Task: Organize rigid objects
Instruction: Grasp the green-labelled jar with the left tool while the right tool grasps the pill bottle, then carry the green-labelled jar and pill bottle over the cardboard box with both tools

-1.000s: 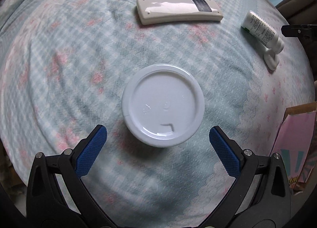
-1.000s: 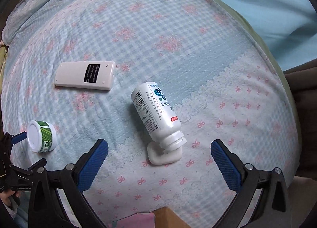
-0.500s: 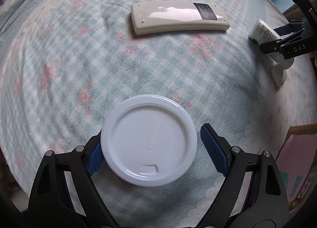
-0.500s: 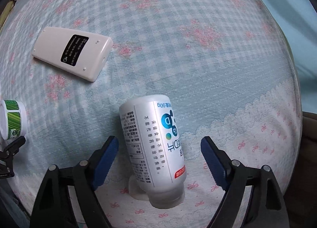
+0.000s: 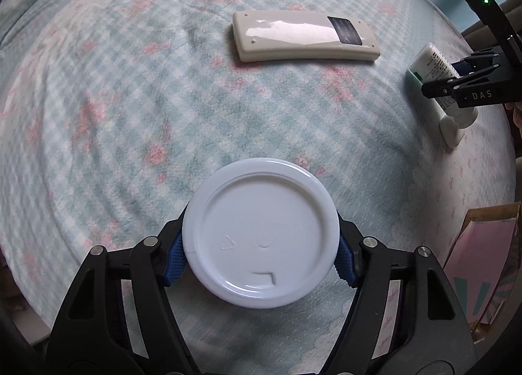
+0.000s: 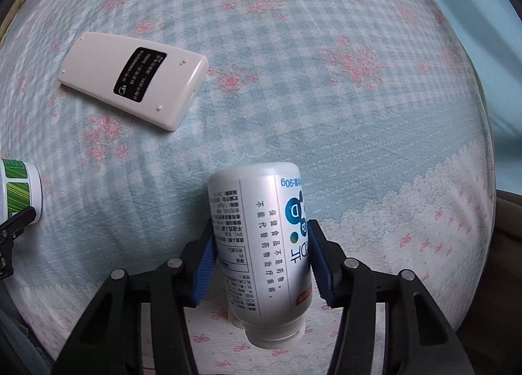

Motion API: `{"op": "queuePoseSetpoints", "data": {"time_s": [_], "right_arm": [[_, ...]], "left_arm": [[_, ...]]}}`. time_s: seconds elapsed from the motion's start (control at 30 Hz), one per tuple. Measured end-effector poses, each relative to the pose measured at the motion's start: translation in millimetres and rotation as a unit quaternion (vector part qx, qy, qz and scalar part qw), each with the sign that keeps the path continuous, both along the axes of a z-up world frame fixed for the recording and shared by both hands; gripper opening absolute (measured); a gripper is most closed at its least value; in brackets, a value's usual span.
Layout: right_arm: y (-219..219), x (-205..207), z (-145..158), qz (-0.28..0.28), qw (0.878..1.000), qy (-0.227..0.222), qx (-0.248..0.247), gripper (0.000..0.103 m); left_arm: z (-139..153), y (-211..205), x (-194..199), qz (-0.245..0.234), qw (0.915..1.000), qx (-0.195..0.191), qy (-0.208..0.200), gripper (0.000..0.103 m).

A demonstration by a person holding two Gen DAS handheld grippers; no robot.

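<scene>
- Nearest the left camera, the left gripper point(image 5: 260, 256) has its blue pads pressed against both sides of a round white plastic jar with a green-striped label point(image 5: 260, 233), clamping it on the blue-and-pink checked bedspread point(image 5: 130, 97).
- Nearest the right camera, the right gripper point(image 6: 261, 261) is clamped on a white plastic bottle with a printed blue logo point(image 6: 261, 244), which lies on its side with its open neck toward the camera.
- Beside that neck in the left view lies the bottle's white cap point(image 5: 452, 132), off the bottle.
- Farther off, a cream rectangular remote control point(image 5: 303, 36) rests face down, untouched.
- At the right edge stands a pink cardboard box point(image 5: 479, 264), possibly the destination.
- Judged progress: early; both grasps are made, nothing is placed, and the remote and cap remain.
- Half a second ago both pairs of fingers stood apart around their objects; now they have closed.
</scene>
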State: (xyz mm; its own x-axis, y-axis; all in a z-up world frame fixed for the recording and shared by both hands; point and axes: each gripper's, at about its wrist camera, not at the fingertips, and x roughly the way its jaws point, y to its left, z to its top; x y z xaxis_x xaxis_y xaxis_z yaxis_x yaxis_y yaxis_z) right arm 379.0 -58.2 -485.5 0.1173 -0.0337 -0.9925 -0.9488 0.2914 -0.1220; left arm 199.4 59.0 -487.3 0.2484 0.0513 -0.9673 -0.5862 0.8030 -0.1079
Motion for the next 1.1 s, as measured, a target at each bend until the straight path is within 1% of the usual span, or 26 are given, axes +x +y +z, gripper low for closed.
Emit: {"op": "queuePoseSetpoints", "data": {"time_s": [0.13, 0.27, 0.37, 0.43, 0.5, 0.6, 0.7, 0.8, 0.9, 1.0, 1.03, 1.1], "right_arm": [[-3.2, -19.3, 22.2, -0.024, 0.999, 0.007, 0.030, 0.048], [-11.1, -38.4, 54.1, -0.062, 0.996, 0.016, 0.069, 0.048], [-23.7, -52.2, 84.8, -0.099, 0.990, 0.019, 0.101, 0.048], [-39.0, -61.7, 108.2, -0.132, 0.982, 0.024, 0.129, 0.048], [-51.8, -73.3, 134.2, -0.169, 0.973, 0.028, 0.158, 0.048], [-73.7, -101.6, 164.8, -0.228, 0.954, 0.035, 0.191, 0.048], [-100.4, -128.5, 188.8, -0.279, 0.934, 0.040, 0.219, 0.048], [-132.7, -152.5, 207.3, -0.328, 0.912, 0.038, 0.241, 0.048], [-172.3, -163.4, 218.2, -0.370, 0.893, 0.035, 0.256, 0.048], [-216.9, -170.8, 231.3, -0.402, 0.881, 0.011, 0.251, 0.048], [-235.5, -172.9, 234.1, -0.418, 0.874, 0.003, 0.249, 0.048], [-271.6, -175.5, 238.6, -0.452, 0.856, -0.006, 0.252, 0.048]], "left_arm": [[21.0, 6.7, -15.0, -0.004, 0.9999, 0.006, -0.008, 0.068], [54.1, 4.5, -21.5, -0.019, 0.9993, 0.018, -0.027, 0.068], [84.0, 3.1, -25.7, -0.029, 0.9983, 0.023, -0.046, 0.068], [107.4, -1.9, -29.0, -0.037, 0.9970, 0.028, -0.061, 0.068], [130.1, -4.9, -29.7, -0.051, 0.9953, 0.035, -0.074, 0.068], [161.2, -15.5, -29.8, -0.078, 0.9923, 0.039, -0.087, 0.068], [188.0, -32.2, -31.4, -0.110, 0.9886, 0.031, -0.098, 0.068], [209.9, -58.9, -31.0, -0.151, 0.9830, 0.025, -0.102, 0.068], [225.4, -90.5, -23.5, -0.193, 0.9750, 0.017, -0.110, 0.068], [236.9, -128.2, -14.0, -0.236, 0.9647, 0.007, -0.117, 0.068], [239.3, -141.4, -10.3, -0.249, 0.9612, 0.001, -0.119, 0.068], [243.1, -169.3, -2.5, -0.275, 0.9538, -0.010, -0.121, 0.068]]}}
